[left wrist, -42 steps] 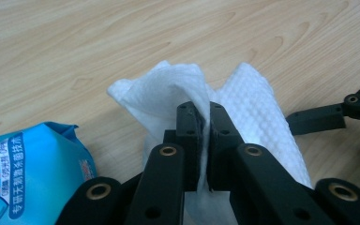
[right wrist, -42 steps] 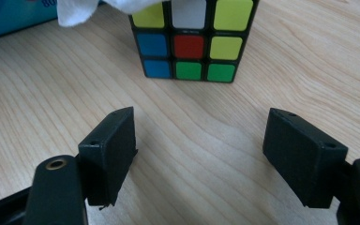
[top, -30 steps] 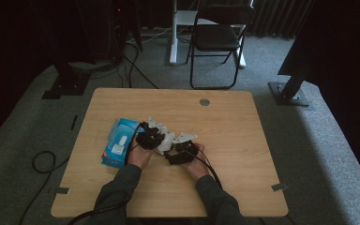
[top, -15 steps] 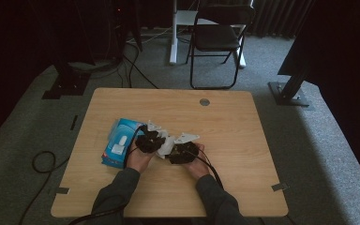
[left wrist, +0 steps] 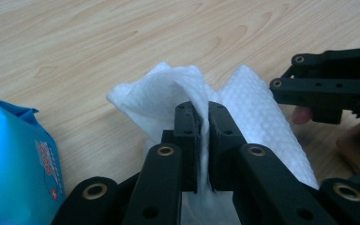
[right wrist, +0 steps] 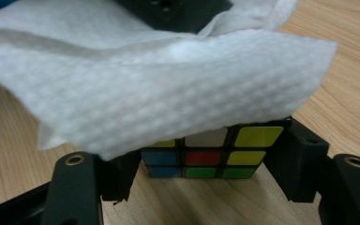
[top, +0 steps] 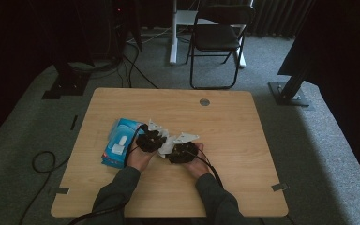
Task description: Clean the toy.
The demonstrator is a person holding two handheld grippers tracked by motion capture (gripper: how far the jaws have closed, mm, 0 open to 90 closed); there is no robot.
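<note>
A: What is the left gripper [left wrist: 201, 110] doing?

B: Its two black jaws are standing almost together, pinching a fold of the white dimpled paper wipe [left wrist: 258, 112] between the pads. In the left gripper view the wipe is bunching up around the jaw tips and spreading out over the pale wooden table [left wrist: 98, 42] beyond them.

A: And the right gripper [right wrist: 206, 161]?

B: It is gripping a small multicoloured puzzle cube [right wrist: 211, 157], one jaw on each side of it. Its jaws have just been closing, and the cube is sitting between them, low over the table. Yellow, red, blue and green squares are showing on the face toward the camera.

A: Where is the wipe lying against the cube?

B: In the right gripper view it is draping over the cube's top, hiding most of the upper row of squares, and hanging out past the jaws on both sides.

A: How are the two hands placed?

B: In the high view the left gripper [top: 151, 139] and the right gripper [top: 183, 151] are sitting just beside each other near the table's middle, with the wipe [top: 167, 145] bridging them.

A: Anything else nearby?

B: A blue plastic pack of wipes [top: 121, 142] is lying flat just beside the left hand [top: 139, 158], on its outer side
</note>
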